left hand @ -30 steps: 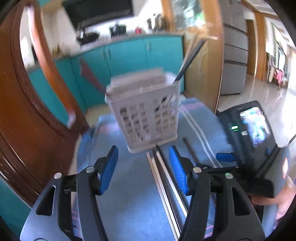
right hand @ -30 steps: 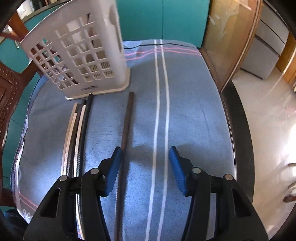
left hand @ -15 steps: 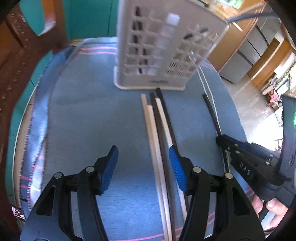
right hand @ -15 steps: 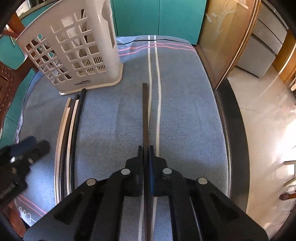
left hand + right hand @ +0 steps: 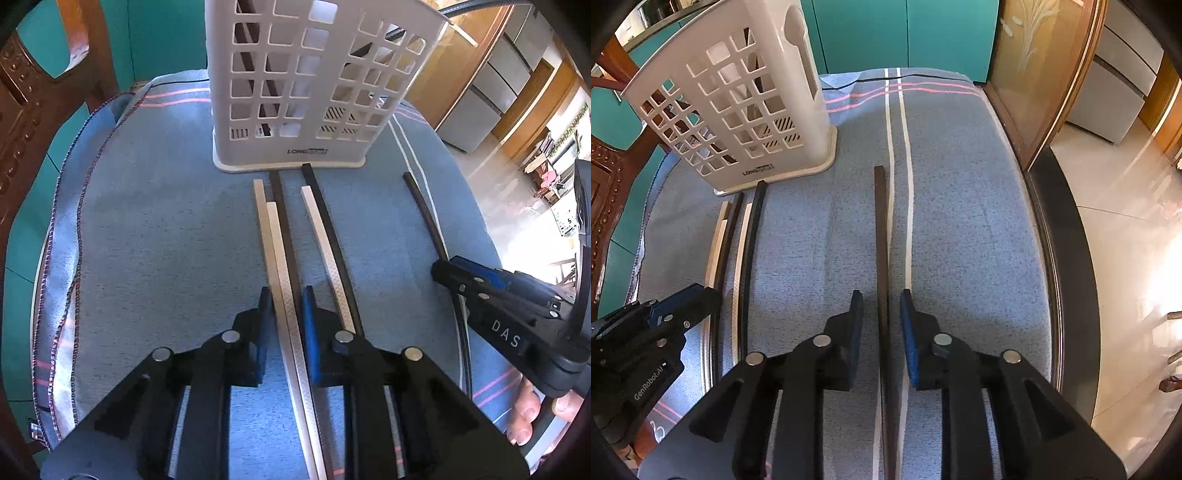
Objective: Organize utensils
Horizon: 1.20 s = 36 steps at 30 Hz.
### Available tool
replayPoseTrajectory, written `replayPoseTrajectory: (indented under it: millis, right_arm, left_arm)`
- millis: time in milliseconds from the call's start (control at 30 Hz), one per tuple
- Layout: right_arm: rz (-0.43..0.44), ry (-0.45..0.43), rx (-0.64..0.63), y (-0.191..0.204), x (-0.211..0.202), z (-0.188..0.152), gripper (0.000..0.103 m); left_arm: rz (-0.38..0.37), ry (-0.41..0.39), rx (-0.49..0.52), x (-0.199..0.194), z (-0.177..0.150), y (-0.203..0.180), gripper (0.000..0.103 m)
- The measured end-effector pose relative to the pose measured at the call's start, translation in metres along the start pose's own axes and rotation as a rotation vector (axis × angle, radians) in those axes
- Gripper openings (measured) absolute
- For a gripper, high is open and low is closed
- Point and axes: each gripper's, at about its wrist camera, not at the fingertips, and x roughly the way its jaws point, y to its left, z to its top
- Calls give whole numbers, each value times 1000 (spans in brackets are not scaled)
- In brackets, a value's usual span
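Observation:
A white lattice utensil basket stands on the blue cloth with dark sticks inside. Several chopsticks lie in front of it. My left gripper is down on them, its jaws closing, with two silver chopsticks and a black chopstick packed between the pads. Another silver and black pair lies just to the right. A lone dark brown chopstick lies between my right gripper's jaws, which are opening with gaps on both sides.
A carved wooden chair stands close on the left. The table's dark rim runs along the right, with shiny floor beyond. Teal cabinets are behind the basket. A person's fingers hold the right gripper.
My left gripper came down and tilted toward the cloth, then narrowed its jaws around the chopsticks. My right gripper shut on the dark brown chopstick, straightened it, then spread its jaws again.

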Motion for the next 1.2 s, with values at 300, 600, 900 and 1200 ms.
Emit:
replayPoseTrajectory:
  millis: [300,600,900,1200]
  right_arm:
    - [-12,-4,-12,10,-2,-5,29]
    - [-12,-3,-14,13,-2,-6,35]
    - [-23,-4,-25,18,-2,-8,35]
    - [-21,-3,-31,21,1,-8,39]
  left_arm:
    - [39,-24,-2,-12,2,8,1]
    - [39,10,29,-4,-5,8,1]
    - [52,9,61,2,-3,-1,1]
    - [-42,-3,62,-2,1,-6,24]
